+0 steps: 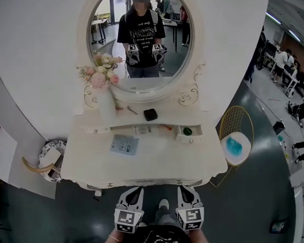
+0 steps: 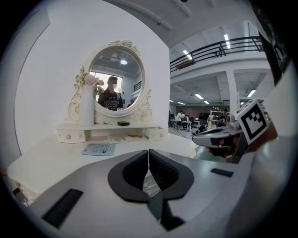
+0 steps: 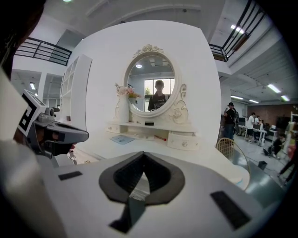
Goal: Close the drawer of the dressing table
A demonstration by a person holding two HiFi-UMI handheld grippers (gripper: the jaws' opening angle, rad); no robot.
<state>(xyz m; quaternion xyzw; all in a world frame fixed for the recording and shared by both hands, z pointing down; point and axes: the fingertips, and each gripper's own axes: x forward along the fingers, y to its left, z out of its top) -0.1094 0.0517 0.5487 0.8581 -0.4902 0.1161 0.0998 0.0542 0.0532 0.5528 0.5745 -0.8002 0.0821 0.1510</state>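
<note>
The white dressing table [image 1: 155,164] stands under an oval mirror. On its shelf at the right, a small drawer [image 1: 189,134] is pulled out, with something green lying inside; it also shows in the left gripper view as the drawer [image 2: 156,134] and in the right gripper view as the drawer [image 3: 182,141]. My left gripper [image 1: 134,190] and right gripper [image 1: 187,189] hover side by side just short of the table's front edge, well away from the drawer. Both sets of jaws are shut with nothing between them, as the left gripper [image 2: 148,151] and right gripper [image 3: 143,154] show in their own views.
On the table are a vase of flowers [image 1: 106,105], a black box [image 1: 150,114] and a blue leaflet [image 1: 125,144]. A gold wire chair with a blue cushion [image 1: 235,145] stands to the right, and a patterned basket [image 1: 51,156] to the left. Several people are in the hall at the far right.
</note>
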